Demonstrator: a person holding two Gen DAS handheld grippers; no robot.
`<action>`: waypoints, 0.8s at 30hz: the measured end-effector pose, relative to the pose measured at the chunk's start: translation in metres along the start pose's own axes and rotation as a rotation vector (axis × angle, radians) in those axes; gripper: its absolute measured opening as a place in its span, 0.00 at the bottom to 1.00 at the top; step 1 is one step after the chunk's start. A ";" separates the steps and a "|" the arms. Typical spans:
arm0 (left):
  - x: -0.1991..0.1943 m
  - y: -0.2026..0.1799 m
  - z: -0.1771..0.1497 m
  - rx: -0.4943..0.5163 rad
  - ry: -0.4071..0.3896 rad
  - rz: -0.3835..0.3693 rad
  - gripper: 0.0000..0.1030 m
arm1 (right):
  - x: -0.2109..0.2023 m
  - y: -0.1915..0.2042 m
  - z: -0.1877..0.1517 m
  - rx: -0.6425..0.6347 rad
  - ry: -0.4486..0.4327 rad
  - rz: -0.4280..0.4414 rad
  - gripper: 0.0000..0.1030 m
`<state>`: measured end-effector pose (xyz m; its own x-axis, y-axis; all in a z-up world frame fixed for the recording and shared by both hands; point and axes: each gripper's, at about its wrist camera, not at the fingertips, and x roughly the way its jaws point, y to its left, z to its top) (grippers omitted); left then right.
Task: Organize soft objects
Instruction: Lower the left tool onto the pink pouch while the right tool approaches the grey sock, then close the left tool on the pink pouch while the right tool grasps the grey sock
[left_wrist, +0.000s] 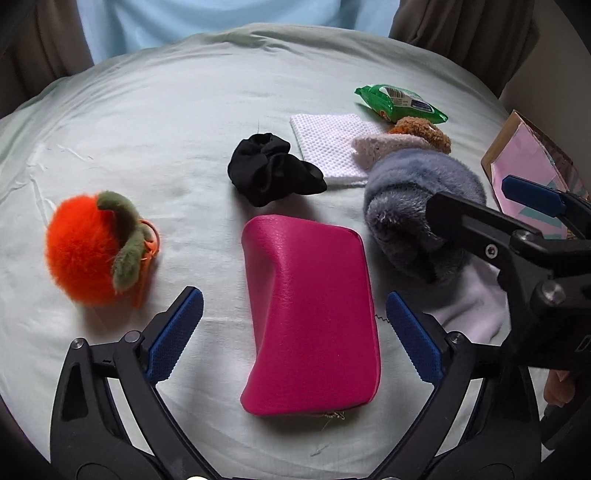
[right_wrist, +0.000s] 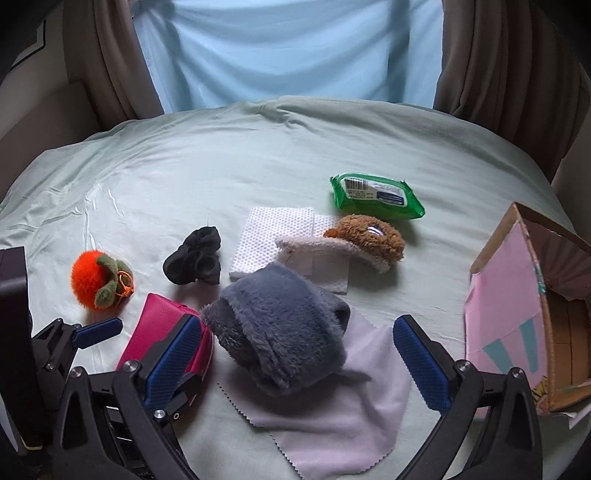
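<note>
Left wrist: left gripper (left_wrist: 295, 332) wide open, nothing held, straddling pink pouch (left_wrist: 310, 314) on the bed, probably lining up a grab | right gripper (right_wrist: 295, 362) gaping empty around grey furry thing (right_wrist: 277, 328)

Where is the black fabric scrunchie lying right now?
The black fabric scrunchie lies mid-bed in both wrist views, touching the white textured cloth on its right, just beyond the pink leather pouch.

Both wrist views look steeply down, close over the bed (left_wrist: 147, 147). Left centres the pouch (left_wrist: 310, 314); right sits right of it. Both share it.
</note>
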<state>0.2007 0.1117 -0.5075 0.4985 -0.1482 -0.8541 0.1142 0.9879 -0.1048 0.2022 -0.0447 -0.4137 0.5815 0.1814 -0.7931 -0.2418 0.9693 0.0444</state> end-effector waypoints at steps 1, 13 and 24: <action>0.003 0.001 0.000 0.002 0.008 -0.003 0.93 | 0.004 0.001 0.000 -0.005 0.003 0.006 1.00; 0.020 -0.003 0.000 0.047 0.035 -0.012 0.77 | 0.047 0.010 -0.001 0.010 0.084 0.088 0.80; 0.012 -0.006 0.003 0.043 0.036 -0.050 0.49 | 0.039 0.015 0.000 0.013 0.058 0.096 0.47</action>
<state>0.2089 0.1038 -0.5153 0.4603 -0.1954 -0.8660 0.1759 0.9762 -0.1267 0.2209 -0.0235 -0.4440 0.5099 0.2636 -0.8189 -0.2837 0.9502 0.1292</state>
